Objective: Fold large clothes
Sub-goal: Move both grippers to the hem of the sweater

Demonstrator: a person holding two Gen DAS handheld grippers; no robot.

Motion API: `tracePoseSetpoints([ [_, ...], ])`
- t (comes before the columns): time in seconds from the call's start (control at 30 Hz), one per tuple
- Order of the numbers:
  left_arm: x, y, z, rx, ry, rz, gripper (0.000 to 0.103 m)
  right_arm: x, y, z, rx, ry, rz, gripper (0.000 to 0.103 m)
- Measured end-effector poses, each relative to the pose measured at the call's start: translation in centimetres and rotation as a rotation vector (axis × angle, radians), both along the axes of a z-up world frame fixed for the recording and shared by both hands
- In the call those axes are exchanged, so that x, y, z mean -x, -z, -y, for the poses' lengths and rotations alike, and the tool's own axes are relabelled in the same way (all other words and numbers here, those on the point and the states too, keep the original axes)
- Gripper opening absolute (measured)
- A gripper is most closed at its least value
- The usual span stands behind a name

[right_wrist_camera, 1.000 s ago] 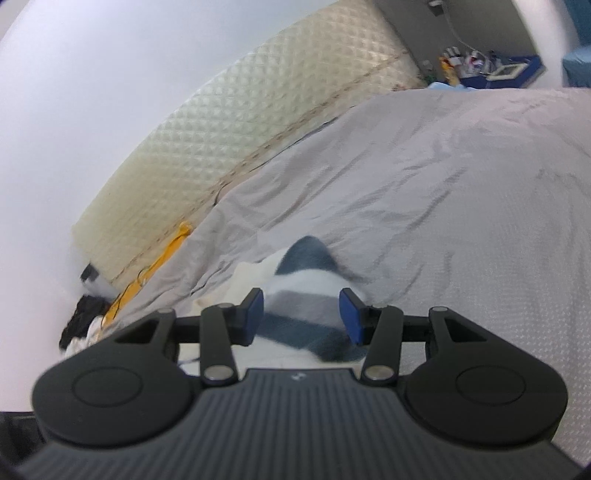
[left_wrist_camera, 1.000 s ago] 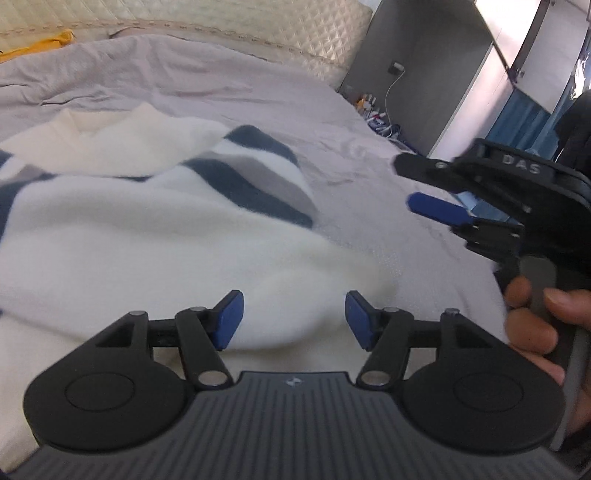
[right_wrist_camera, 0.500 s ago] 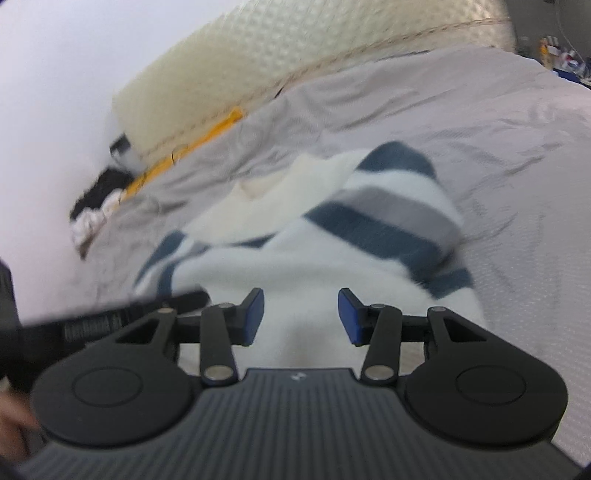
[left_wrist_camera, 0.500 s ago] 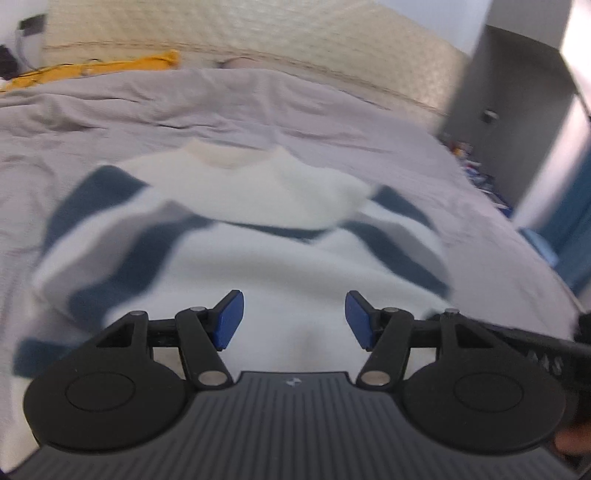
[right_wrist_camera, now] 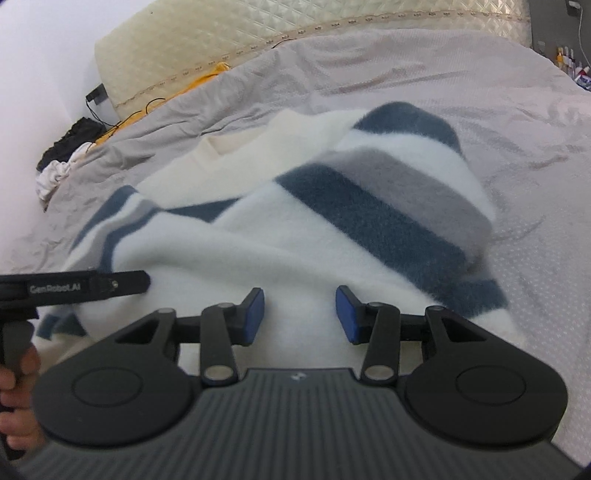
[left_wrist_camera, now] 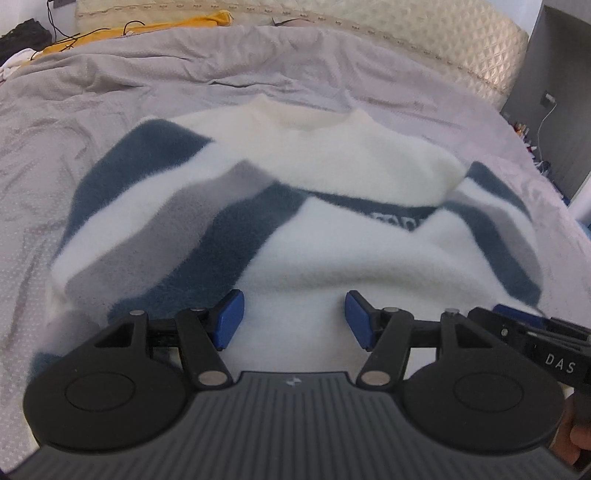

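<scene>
A fluffy white sweater [left_wrist_camera: 332, 258] [right_wrist_camera: 280, 254] with navy and grey stripes lies on the grey bed [left_wrist_camera: 92, 122] [right_wrist_camera: 517, 122], collar at the far side, both sleeves folded in over the body. My left gripper [left_wrist_camera: 291, 319] hovers open over the near white hem, nothing between its blue pads. My right gripper [right_wrist_camera: 300, 315] is also open above the near hem, right of the left one, its jaws a little narrower. Each gripper shows at the edge of the other's view.
A quilted cream headboard [left_wrist_camera: 443, 48] runs behind the bed. Yellow cloth [left_wrist_camera: 147, 26] and dark and white clothes [right_wrist_camera: 62, 158] lie at the far left corner. A grey cabinet [left_wrist_camera: 561, 92] with a cable stands at the right. A hand [right_wrist_camera: 14, 398] holds the left gripper's handle.
Both grippers swung toward the sweater's middle and dipped down, so the whole sweater now fills both views. The right gripper's jaws narrowed slightly. The sweater lies as before.
</scene>
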State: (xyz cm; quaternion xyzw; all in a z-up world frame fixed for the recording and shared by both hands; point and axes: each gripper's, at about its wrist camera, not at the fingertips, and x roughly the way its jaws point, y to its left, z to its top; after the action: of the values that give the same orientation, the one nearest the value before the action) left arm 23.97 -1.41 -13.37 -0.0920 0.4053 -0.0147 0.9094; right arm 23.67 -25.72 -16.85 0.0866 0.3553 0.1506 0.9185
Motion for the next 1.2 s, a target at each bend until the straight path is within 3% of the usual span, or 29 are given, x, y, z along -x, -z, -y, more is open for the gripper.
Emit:
tracePoseSetpoints([
  [0.27,0.5,-0.3,-0.4,0.028,-0.013,0.012,0.066,-0.4,-0.3,0.1,-0.009,0.014,-0.005,0.046],
  [0.47,4.1,-4.2,-1.2,0.05,-0.015,0.069,0.066,2.1,-3.5,1.8,-0.064,0.09,-0.016,0.047],
  [0.53,5.5,-5.5,-2.1,0.105,-0.005,0.047,0.066,3.6,-4.5,2.6,-0.074,0.112,-0.021,0.048],
  [0.73,10.9,-9.1,-3.7,0.099,0.036,-0.027,0.066,8.1,-6.1,3.9,-0.057,0.186,-0.061,0.048],
  [0.93,15.1,-11.1,-6.5,0.148,0.006,-0.137,0.066,11.1,-5.7,5.0,-0.046,0.204,-0.169,0.049],
  [1.07,17.2,-11.4,-7.8,0.148,-0.019,-0.202,0.066,12.0,-6.2,6.3,-0.108,0.223,-0.248,0.049],
  [1.13,17.9,-10.8,-8.5,0.186,-0.033,-0.246,0.066,12.8,-6.2,6.6,-0.091,0.249,-0.257,0.065],
  [1.2,18.5,-10.0,-9.1,0.211,-0.047,-0.285,0.066,13.5,-5.7,7.1,-0.069,0.264,-0.254,0.071],
])
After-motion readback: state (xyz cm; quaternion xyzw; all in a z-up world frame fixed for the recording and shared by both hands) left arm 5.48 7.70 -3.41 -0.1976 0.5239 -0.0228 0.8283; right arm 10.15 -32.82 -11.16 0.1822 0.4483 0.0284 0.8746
